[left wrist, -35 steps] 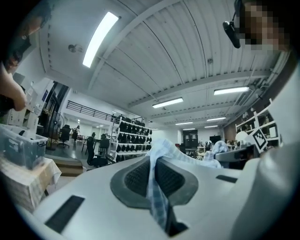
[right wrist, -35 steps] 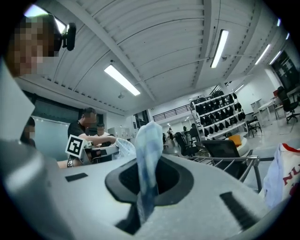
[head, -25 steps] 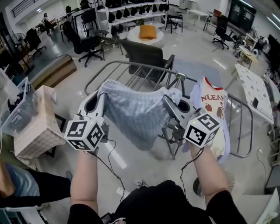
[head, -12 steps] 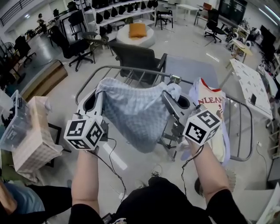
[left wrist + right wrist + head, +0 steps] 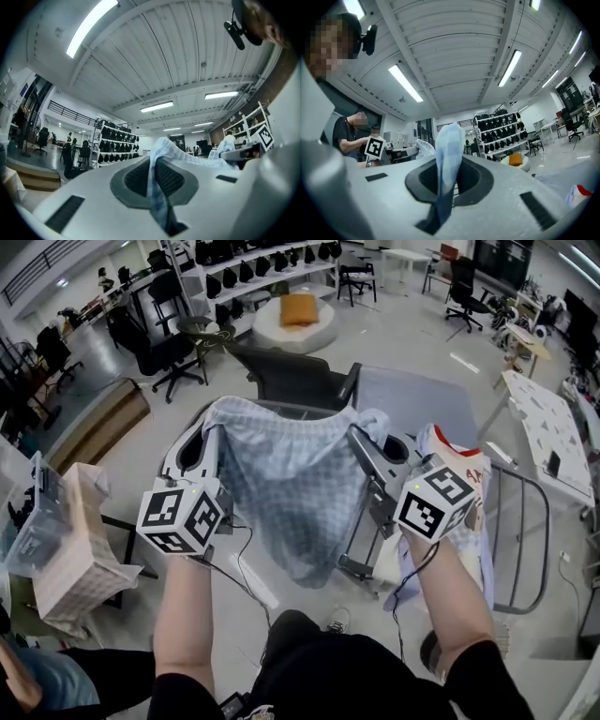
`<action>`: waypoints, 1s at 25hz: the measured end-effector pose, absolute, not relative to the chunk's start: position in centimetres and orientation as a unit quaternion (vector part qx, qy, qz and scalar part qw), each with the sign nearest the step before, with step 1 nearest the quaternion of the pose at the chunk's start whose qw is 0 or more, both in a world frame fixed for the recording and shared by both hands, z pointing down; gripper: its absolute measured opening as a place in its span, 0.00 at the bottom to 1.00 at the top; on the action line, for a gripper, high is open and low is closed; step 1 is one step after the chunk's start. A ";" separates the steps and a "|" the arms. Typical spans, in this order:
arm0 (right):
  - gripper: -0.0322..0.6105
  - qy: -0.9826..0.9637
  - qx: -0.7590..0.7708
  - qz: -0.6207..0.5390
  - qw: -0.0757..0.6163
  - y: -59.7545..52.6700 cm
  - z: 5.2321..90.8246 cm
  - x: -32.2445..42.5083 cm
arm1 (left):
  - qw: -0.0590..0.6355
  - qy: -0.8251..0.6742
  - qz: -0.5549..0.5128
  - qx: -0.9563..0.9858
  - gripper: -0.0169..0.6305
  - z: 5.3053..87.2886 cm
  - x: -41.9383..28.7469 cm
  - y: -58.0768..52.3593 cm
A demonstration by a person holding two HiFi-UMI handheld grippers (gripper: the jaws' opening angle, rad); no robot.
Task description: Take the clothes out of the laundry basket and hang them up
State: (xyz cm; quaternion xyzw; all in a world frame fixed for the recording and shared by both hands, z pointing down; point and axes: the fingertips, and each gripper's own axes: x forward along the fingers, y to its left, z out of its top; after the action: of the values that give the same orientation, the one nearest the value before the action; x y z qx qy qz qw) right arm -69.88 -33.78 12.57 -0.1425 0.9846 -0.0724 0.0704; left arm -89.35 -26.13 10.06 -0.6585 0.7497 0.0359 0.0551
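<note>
**Head view.** Camera on the person's head, facing forward and steeply down past both forearms; the left gripper [image 5: 214,427], right gripper [image 5: 364,437] and cloth [image 5: 291,484] lie near, the floor [image 5: 122,474] far below.

**Left and right gripper views.** Each camera rides on its gripper and looks along the fingers [image 5: 93,197] [image 5: 384,197], slightly upward, so the ceiling [image 5: 154,51] fills most of the field and the cloth sits close to the lens.

**Shared.** The shelf [image 5: 262,268] [image 5: 115,143] [image 5: 501,129] appears in all three. The left gripper view catches the right cube [image 5: 265,136], the right gripper view the left cube [image 5: 375,146].
</note>
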 end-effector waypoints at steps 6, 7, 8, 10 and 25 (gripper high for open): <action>0.09 0.979 -0.175 -0.071 0.073 -38.5 12.8 -69.8 | 0.052 0.730 0.032 -0.681 0.06 10.5 -89.7 -32.1; 0.09 0.978 -0.182 -0.070 0.071 -39.4 12.9 -69.8 | 0.050 0.725 0.033 -0.686 0.06 10.7 -89.9 -33.3; 0.09 0.977 -0.191 -0.070 0.070 -40.2 13.1 -69.8 | 0.046 0.719 0.033 -0.692 0.06 11.0 -90.0 -34.4; 0.09 0.973 -0.210 -0.071 0.066 -42.0 13.5 -70.0 | 0.038 0.707 0.033 -0.706 0.06 11.7 -90.4 -36.9; 0.09 0.926 -0.369 -0.039 0.064 -52.8 14.7 -71.2 | 0.007 0.604 0.035 -0.797 0.06 14.1 -92.4 -53.4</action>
State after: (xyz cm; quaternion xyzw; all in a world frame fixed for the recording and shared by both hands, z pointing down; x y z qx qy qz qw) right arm -71.21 -52.77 14.67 -0.3693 0.9263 -0.0392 0.0642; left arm -92.35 -53.43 14.06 -0.7965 0.6036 0.0347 0.0069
